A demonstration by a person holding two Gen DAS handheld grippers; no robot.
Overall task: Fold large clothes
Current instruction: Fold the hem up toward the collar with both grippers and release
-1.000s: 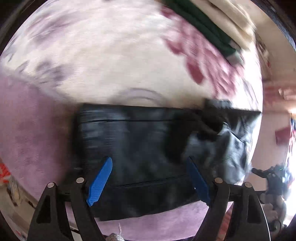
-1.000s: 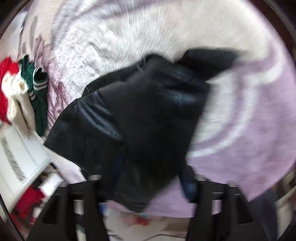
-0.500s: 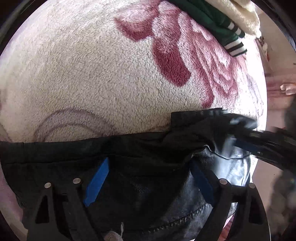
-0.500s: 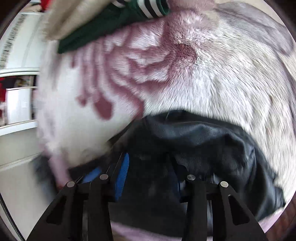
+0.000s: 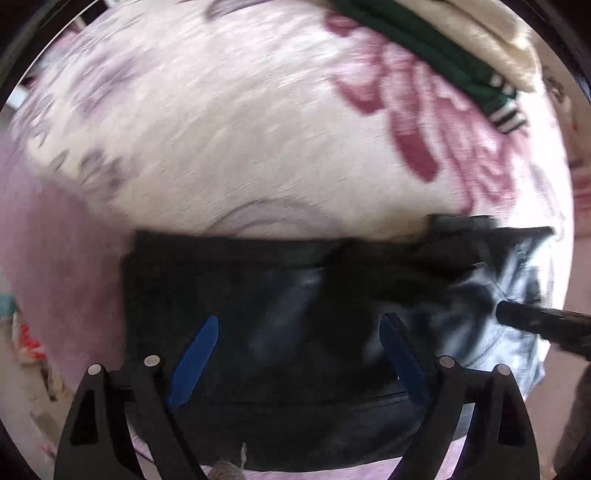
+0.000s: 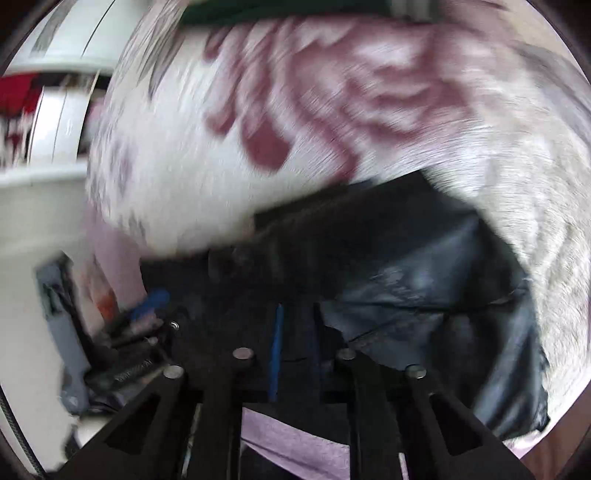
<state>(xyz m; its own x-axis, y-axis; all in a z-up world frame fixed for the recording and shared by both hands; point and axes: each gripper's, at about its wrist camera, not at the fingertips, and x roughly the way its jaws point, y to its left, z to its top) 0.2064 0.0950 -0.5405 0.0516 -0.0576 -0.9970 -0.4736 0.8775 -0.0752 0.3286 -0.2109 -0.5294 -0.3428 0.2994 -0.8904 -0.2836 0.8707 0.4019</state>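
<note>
Big fleecy blanket (image 5: pixel 229 122) w/ dark-red flower print & lilac border fills both views; blurred in both. Black leather-look garment (image 5: pixel 266 295) lies on it near the lilac edge, folded into a rough rectangle, straight top edge, right end rumpled & shiny. Green garment w/ white stripes (image 5: pixel 436 44) + cream cloth (image 5: pixel 476 26) sit at blanket's far edge, well apart from the black one. White shelving (image 6: pixel 44 122) shows at left of right-wrist view.

Left tongs (image 5: pixel 301 358): spread wide, blue pads apart, over the black garment, nothing pinched between them. Right tongs (image 6: pixel 295 347): fingers nearly together, black fabric seems caught between – can't tell for sure, blur + dark cloth. From left-wrist view, right tongs' dark tip pokes into the garment's rumpled right end.
</note>
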